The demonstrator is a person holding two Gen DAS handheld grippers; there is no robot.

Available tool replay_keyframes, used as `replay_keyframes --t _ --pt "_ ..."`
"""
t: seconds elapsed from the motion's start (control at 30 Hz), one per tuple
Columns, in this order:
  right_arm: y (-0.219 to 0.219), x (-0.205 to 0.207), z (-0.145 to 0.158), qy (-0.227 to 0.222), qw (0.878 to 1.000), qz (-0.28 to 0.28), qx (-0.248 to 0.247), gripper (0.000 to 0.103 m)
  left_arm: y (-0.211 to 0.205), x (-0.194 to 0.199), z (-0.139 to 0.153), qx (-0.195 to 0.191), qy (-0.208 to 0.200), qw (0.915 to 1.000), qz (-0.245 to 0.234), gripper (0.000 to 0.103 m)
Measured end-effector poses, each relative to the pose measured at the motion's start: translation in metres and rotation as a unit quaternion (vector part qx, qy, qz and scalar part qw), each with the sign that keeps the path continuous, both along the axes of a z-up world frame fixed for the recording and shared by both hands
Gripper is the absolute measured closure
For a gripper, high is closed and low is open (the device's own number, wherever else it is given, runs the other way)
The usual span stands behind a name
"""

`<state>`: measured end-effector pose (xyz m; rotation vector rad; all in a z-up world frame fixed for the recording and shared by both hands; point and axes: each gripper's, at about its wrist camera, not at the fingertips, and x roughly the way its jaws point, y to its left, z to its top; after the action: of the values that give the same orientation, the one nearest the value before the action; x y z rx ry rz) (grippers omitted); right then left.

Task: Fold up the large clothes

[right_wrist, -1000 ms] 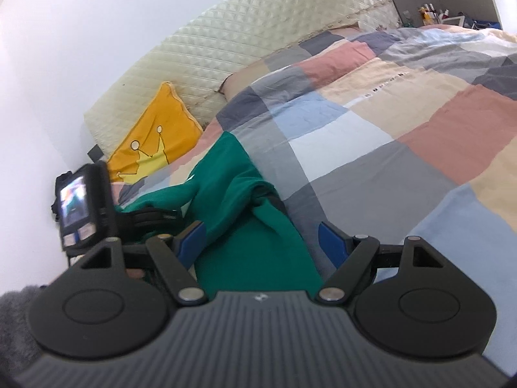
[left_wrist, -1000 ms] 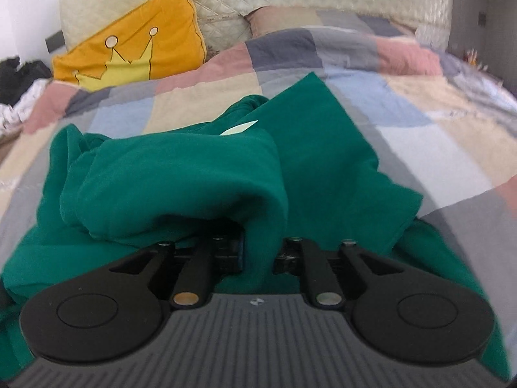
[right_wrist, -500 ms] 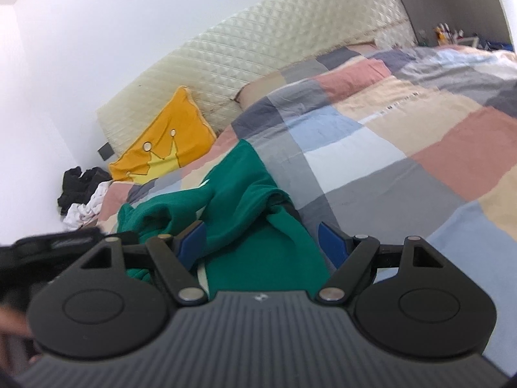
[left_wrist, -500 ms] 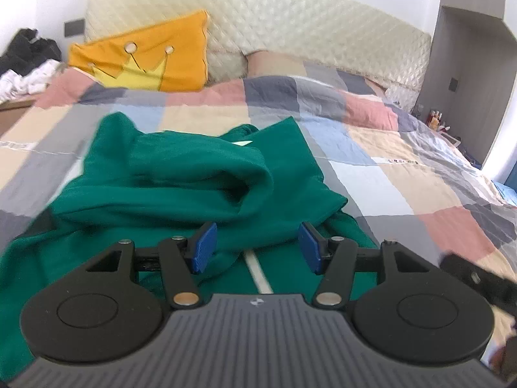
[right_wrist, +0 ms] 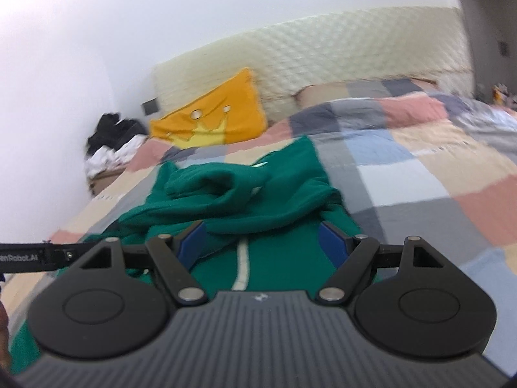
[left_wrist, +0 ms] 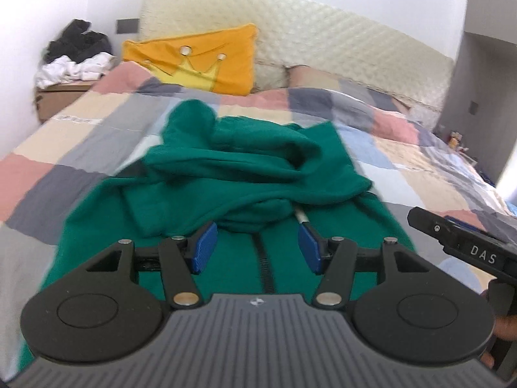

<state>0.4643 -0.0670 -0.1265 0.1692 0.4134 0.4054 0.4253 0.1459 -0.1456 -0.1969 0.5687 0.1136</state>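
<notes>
A dark green zip-up garment point(left_wrist: 245, 174) lies crumpled on the patchwork bed cover point(left_wrist: 64, 135), a sleeve folded across its upper part. My left gripper point(left_wrist: 257, 247) hovers over the garment's near half with its blue pads point(left_wrist: 203, 247) apart and nothing between them. A white drawstring point(left_wrist: 302, 218) and the zipper point(left_wrist: 263, 258) show just ahead of it. In the right wrist view the garment point(right_wrist: 258, 194) sits centred, and my right gripper point(right_wrist: 265, 245) stands wide open above its lower part, holding nothing. Each gripper's body shows at the edge of the other's view.
A yellow crown pillow point(left_wrist: 200, 61) leans on the quilted headboard point(left_wrist: 323, 42). A heap of black and white clothes point(left_wrist: 74, 61) sits on a box left of the bed. The cover point(right_wrist: 420, 174) lies bare to the right. A hand point(left_wrist: 504, 326) shows at the right edge.
My left gripper let go of the green fold it was pinching, opened, and pulled back and up. The right gripper rolled and swung so the garment now sits centred in its view.
</notes>
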Motion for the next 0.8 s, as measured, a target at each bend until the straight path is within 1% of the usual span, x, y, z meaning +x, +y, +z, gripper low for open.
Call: replay_keyframes --t 0.07,0.13,0.2,0.27,0.33,0.43,0.53,0.67,0.7,0.77,0.8 --pt "0.018 0.008 0.005 -0.001 1.000 0.021 -0.022 0.025 0.011 -0.003 0.003 0.000 -0.002 1.0000 0.006 0.041" --pt "0.034 0.018 0.010 -0.005 0.999 0.042 -0.030 0.025 0.024 -0.004 0.004 -0.017 -0.007 0.9998 0.010 0.041" --pt "0.053 0.033 0.015 -0.017 0.997 0.057 -0.048 0.025 0.038 -0.005 0.002 -0.032 -0.008 0.9993 0.017 0.041" --pt "0.077 0.056 0.018 -0.020 0.995 0.077 -0.063 0.025 0.046 -0.002 -0.002 -0.037 -0.006 0.9990 0.023 0.041" --pt "0.095 0.080 0.017 -0.010 0.993 0.091 -0.072 0.025 0.055 0.000 -0.007 -0.039 0.000 0.9988 0.028 0.041" --pt "0.131 0.115 0.015 -0.006 0.990 0.100 -0.097 0.025 0.063 0.003 -0.018 -0.045 0.006 0.9988 0.020 0.041" --pt "0.166 0.138 0.010 -0.016 0.987 0.117 -0.113 0.025 0.072 0.009 -0.028 -0.068 0.013 0.9974 0.021 0.041" --pt "0.213 0.165 -0.007 -0.021 0.979 0.123 -0.163 0.025 0.084 0.015 -0.038 -0.073 0.017 0.9969 0.021 0.041" --pt "0.216 0.171 -0.010 -0.019 0.980 0.118 -0.160 0.025 0.088 0.016 -0.041 -0.080 0.017 0.9963 0.025 0.041" --pt "0.222 0.188 -0.019 0.001 0.984 0.100 -0.148 0.026 0.100 0.019 -0.049 -0.093 0.024 0.9948 0.036 0.041" --pt "0.225 0.195 -0.025 0.009 0.984 0.092 -0.154 0.026 0.104 0.020 -0.051 -0.094 0.027 0.9944 0.040 0.041"
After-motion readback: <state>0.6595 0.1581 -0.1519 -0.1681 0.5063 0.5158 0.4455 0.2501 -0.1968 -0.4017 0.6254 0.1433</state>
